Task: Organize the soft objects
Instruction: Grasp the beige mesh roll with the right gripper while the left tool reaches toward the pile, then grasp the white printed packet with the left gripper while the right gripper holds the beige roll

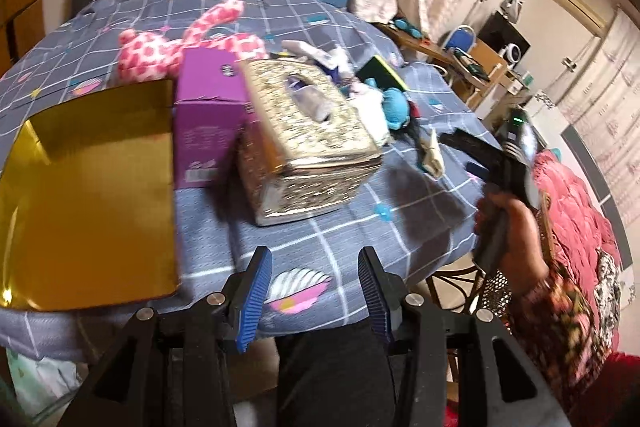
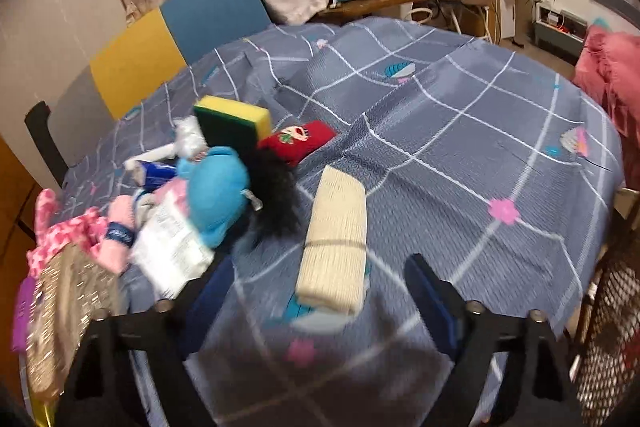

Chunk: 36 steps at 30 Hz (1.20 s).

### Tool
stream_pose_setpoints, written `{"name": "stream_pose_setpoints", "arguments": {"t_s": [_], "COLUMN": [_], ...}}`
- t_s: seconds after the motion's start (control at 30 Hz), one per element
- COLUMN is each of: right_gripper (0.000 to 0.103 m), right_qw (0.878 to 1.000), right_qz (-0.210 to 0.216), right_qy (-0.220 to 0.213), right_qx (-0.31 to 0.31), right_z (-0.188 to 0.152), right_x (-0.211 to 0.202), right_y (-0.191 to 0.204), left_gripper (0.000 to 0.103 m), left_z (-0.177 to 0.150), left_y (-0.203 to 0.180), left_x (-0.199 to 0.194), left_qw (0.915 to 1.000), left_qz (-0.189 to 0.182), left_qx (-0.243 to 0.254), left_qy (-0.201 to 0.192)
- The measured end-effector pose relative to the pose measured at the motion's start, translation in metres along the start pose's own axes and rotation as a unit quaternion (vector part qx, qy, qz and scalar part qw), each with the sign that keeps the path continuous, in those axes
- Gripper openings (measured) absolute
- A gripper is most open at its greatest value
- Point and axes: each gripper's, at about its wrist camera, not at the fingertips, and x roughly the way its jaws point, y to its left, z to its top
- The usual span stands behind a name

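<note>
Right wrist view had the right gripper (image 2: 320,303) spread wide with nothing clamped, its jaws hanging over the near end of a cream ribbed cloth roll (image 2: 334,247) lying on the grey-blue checked tablecloth (image 2: 460,147). Beyond it sat a black furry piece (image 2: 274,195), a blue plush toy (image 2: 216,195), a red embroidered cloth (image 2: 298,139) and a yellow-green sponge (image 2: 232,123). Left gripper (image 1: 316,291) stood part open and empty over the cloth, a gold tray (image 1: 92,195) beside it, a glittery tissue box (image 1: 308,131) and pink spotted plush (image 1: 192,39) farther off.
</note>
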Motion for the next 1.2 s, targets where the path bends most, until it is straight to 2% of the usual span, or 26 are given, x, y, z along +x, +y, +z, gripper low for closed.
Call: {"name": "stream_pose_setpoints", "arguments": {"t_s": [0.13,0.27,0.37,0.43,0.5,0.7,0.8,0.9,1.03,1.2], "right_gripper": [0.08,0.068,0.062,0.057,0.049,0.047,0.047,0.047,0.047,0.047], "right_qw": [1.0,1.0,0.999,0.999,0.999,0.999,0.997,0.997,0.997,0.996], "right_qz": [0.0,0.002,0.011,0.017,0.015,0.047,0.031,0.03,0.048,0.047], "right_qy": [0.01,0.027,0.044,0.034,0.03,-0.013,-0.038,-0.043,-0.05,-0.055], "right_qx": [-0.002,-0.015,0.002,-0.001,-0.018,-0.023,-0.06,-0.058,-0.043,-0.044], "right_z": [0.012,0.015,0.011,0.009,0.006,-0.005,-0.015,-0.016,-0.016,-0.017], "right_x": [0.027,0.046,0.056,0.054,0.052,0.048,0.048,0.047,0.048,0.049], "right_y": [-0.004,-0.006,-0.016,-0.02,-0.02,-0.031,-0.023,-0.023,-0.03,-0.03], "left_gripper": [0.045,0.046,0.048,0.054,0.068,0.075,0.078,0.08,0.08,0.082], "left_z": [0.008,0.021,0.031,0.037,0.044,0.074,0.092,0.11,0.131,0.149], "left_y": [-0.013,-0.025,-0.036,-0.044,-0.057,-0.097,-0.116,-0.128,-0.133,-0.138], "left_x": [0.008,0.017,0.024,0.029,0.033,0.055,0.072,0.099,0.146,0.202], "left_qw": [0.9999,0.9995,0.9991,0.9988,0.9981,0.9951,0.9963,0.9981,0.9996,0.9978], "left_qz": [-0.011,-0.027,-0.038,-0.044,-0.053,-0.09,-0.068,-0.038,0.0,0.041], "left_qx": [0.01,0.01,0.012,0.02,0.029,0.04,0.051,0.049,0.021,0.0], "left_qy": [0.002,0.01,0.012,0.01,0.01,0.002,-0.006,-0.007,0.02,0.051]}}
